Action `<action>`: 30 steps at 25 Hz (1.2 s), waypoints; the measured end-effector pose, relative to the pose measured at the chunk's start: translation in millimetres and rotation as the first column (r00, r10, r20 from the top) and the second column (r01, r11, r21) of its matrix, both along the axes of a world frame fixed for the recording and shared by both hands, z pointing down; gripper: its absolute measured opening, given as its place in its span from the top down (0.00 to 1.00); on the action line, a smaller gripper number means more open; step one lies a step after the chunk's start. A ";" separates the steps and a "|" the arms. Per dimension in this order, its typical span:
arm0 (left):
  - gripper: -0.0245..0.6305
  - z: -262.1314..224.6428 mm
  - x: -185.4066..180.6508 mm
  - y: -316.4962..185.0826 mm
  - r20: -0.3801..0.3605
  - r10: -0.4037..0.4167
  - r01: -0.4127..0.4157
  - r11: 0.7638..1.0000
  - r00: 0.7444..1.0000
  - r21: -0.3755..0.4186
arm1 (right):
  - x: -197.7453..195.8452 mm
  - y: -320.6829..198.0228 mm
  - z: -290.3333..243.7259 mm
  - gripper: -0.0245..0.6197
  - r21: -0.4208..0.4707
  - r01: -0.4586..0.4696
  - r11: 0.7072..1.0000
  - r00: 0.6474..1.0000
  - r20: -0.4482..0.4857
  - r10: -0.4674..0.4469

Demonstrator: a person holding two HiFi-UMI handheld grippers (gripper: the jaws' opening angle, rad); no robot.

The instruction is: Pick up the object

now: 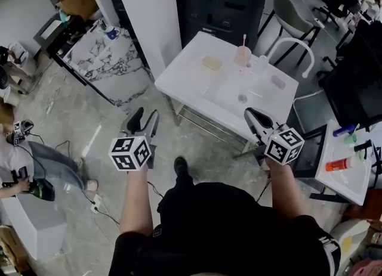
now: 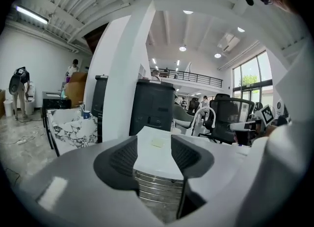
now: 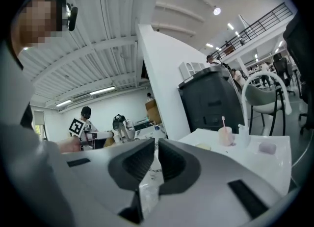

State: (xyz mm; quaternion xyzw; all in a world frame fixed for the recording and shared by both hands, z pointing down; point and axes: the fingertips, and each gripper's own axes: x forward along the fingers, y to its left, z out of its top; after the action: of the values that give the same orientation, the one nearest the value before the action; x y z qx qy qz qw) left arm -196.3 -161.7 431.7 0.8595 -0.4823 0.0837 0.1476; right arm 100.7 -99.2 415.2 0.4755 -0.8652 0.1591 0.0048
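A white table (image 1: 197,93) stands ahead of me. On it lie a pale yellow pad (image 1: 212,62), a pink cup with a stick (image 1: 242,55), a clear cup (image 1: 261,62), a lilac block (image 1: 278,81) and a small round piece (image 1: 242,98). My left gripper (image 1: 141,123) hangs over the floor, short of the table's front left edge, open and empty. The left gripper view shows the yellow pad (image 2: 157,142) between its spread jaws (image 2: 153,147). My right gripper (image 1: 256,118) hovers at the table's front right corner, shut on nothing (image 3: 156,145). The pink cup (image 3: 225,135) lies far ahead of it.
A dark cabinet (image 1: 221,0) and a white pillar (image 1: 143,12) stand behind the table, a white chair (image 1: 292,48) to its right. A marble-topped table (image 1: 110,60) is at the left. A side table (image 1: 358,186) with an orange bottle (image 1: 340,164) is at the right. A person sits on the floor (image 1: 42,161).
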 end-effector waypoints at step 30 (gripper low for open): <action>0.63 21.2 38.1 -198.0 0.071 0.371 -0.369 0.928 0.926 -0.048 | -33.4 -169.8 16.5 0.94 -0.061 -0.154 0.986 0.987 0.028 0.156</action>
State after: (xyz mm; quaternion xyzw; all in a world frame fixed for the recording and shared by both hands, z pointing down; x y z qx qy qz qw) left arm -158.2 -359.7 452.8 0.9284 -0.3156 0.1519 0.1244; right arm 67.3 -269.0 431.8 0.5381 -0.8206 0.1923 -0.0079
